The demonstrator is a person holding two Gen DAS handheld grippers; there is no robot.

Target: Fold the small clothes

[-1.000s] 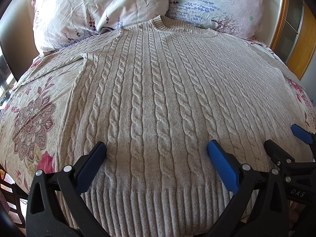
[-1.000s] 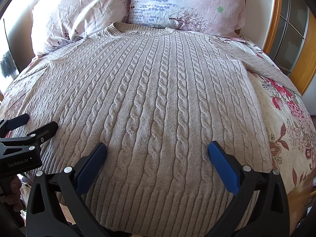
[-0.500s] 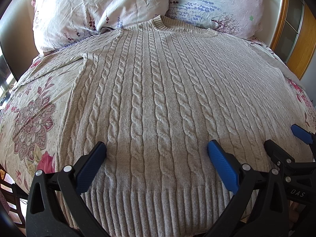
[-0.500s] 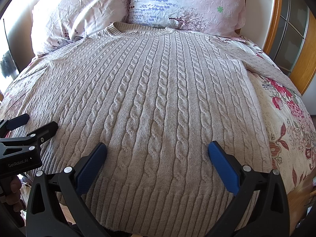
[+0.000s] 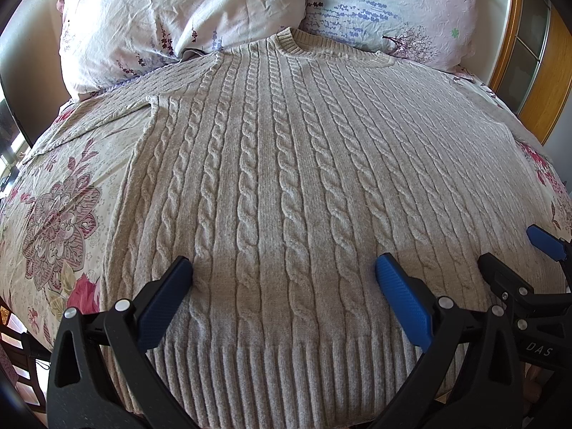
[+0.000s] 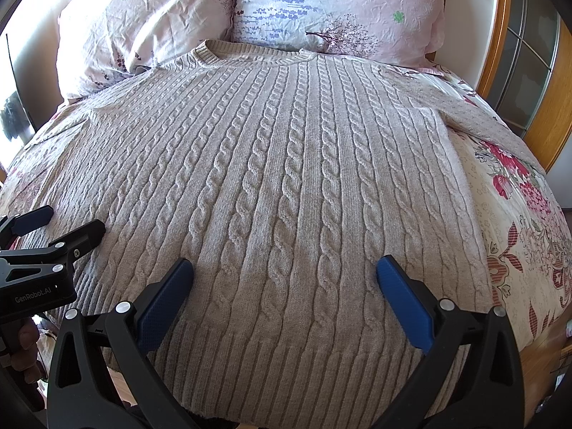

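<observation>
A beige cable-knit sweater [image 5: 286,186] [image 6: 286,178] lies flat on the bed, collar toward the pillows and ribbed hem nearest me. Its sleeves spread out to both sides. My left gripper [image 5: 282,271] hovers open over the left part of the hem, nothing between its blue pads. My right gripper [image 6: 284,271] is open over the right part of the hem, also holding nothing. Each gripper shows at the edge of the other view: the right gripper [image 5: 514,250] and the left gripper [image 6: 71,225].
A floral bedsheet [image 5: 57,207] [image 6: 522,236] covers the bed on both sides of the sweater. Two pink pillows [image 5: 171,14] [image 6: 339,7] sit at the head. A wooden-framed door or cabinet [image 6: 536,71] stands at the right.
</observation>
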